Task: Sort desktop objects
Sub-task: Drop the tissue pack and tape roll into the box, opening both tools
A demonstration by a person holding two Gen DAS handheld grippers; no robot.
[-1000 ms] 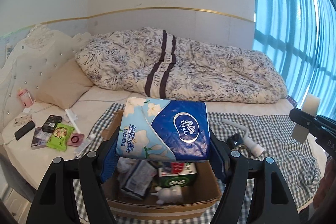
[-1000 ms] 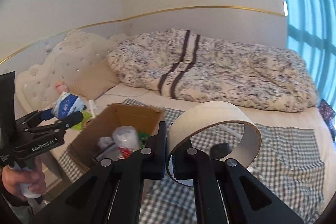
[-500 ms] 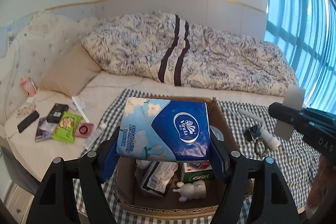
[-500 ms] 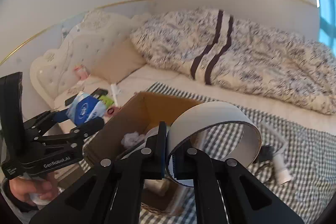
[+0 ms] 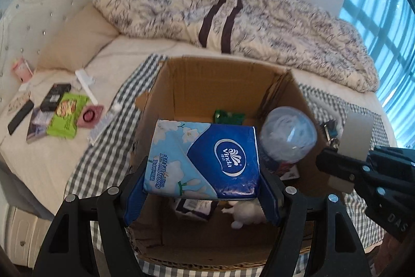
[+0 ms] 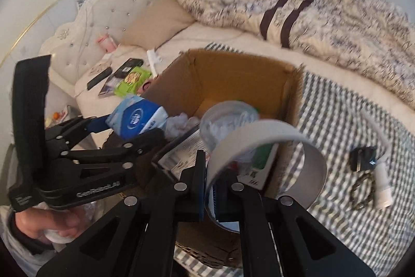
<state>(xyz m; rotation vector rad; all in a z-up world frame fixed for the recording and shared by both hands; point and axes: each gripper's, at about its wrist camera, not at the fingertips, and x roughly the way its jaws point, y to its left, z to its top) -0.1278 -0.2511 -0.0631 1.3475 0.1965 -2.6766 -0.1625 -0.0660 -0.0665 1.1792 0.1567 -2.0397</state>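
Note:
My left gripper (image 5: 205, 195) is shut on a blue and white Vinda tissue pack (image 5: 205, 161), held level over the near half of an open cardboard box (image 5: 223, 77) on the bed. From the right wrist view the tissue pack (image 6: 137, 120) hangs at the box's left rim. My right gripper (image 6: 210, 192) is shut on the wall of a wide white tape roll (image 6: 262, 131), over the box's (image 6: 233, 74) near right corner. In the left wrist view the tape roll (image 5: 356, 133) shows edge-on at the right. The box holds a clear plastic cup (image 5: 288, 135), a green packet (image 5: 229, 116) and a small white toy (image 5: 246, 216).
A green snack pack (image 5: 66, 118), a black box (image 5: 55, 96), a phone (image 5: 20, 116) and a pink item (image 5: 90, 116) lie left of the box. A white tube (image 6: 381, 183), black plug (image 6: 363, 159) and chain lie on the checked cloth (image 6: 363, 225) to the right. A heaped quilt (image 5: 259, 12) fills the back.
Both grippers moved forward and tilted down over the box, which now looms larger with its inside in plain sight. The tissue pack and the tape roll stay gripped.

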